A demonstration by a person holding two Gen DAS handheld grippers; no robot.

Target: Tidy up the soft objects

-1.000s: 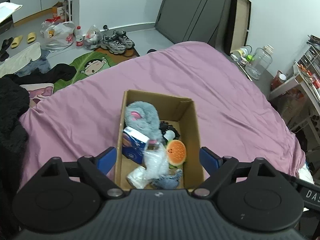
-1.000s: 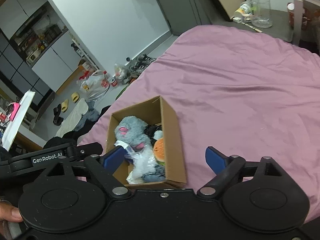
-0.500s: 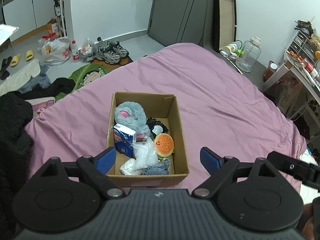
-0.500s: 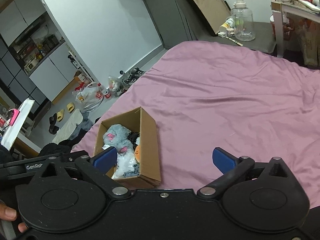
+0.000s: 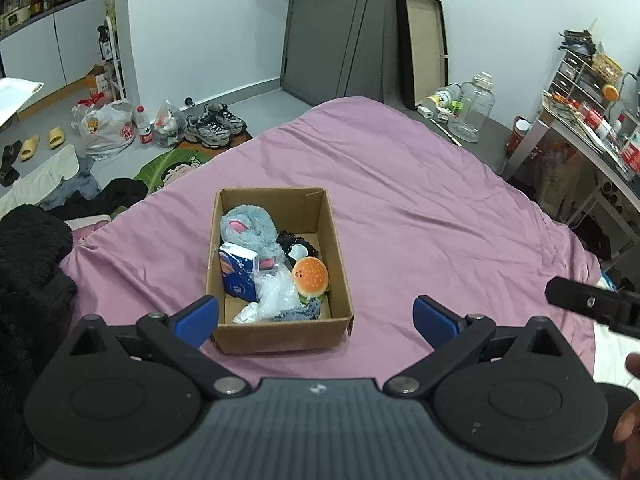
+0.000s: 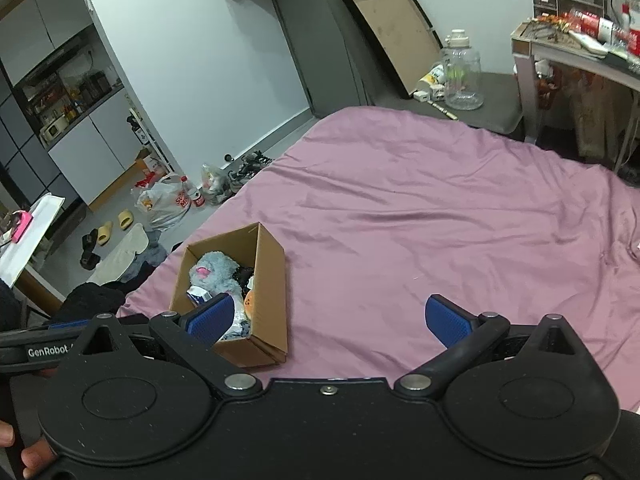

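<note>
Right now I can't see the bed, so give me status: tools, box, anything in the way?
Left tool open, empty. Right tool open, empty. Cardboard box on the pink sheet, holding soft toys. Nothing blocking it.

1. Left gripper (image 5: pixel 315 314) spread wide, blue pads empty, held above the near end of the cardboard box (image 5: pixel 335 248).
2. Box resting on the pink bedsheet (image 5: pixel 440 216), open-topped.
3. Inside: grey plush toy (image 5: pixel 248 228) at the far left, blue carton (image 5: pixel 238 270) leaning against it, burger toy (image 5: pixel 311 277) at right, clear plastic bag (image 5: pixel 276 292) near the middle.
4. Sneakers (image 5: pixel 214 124) on the far floor.
</note>
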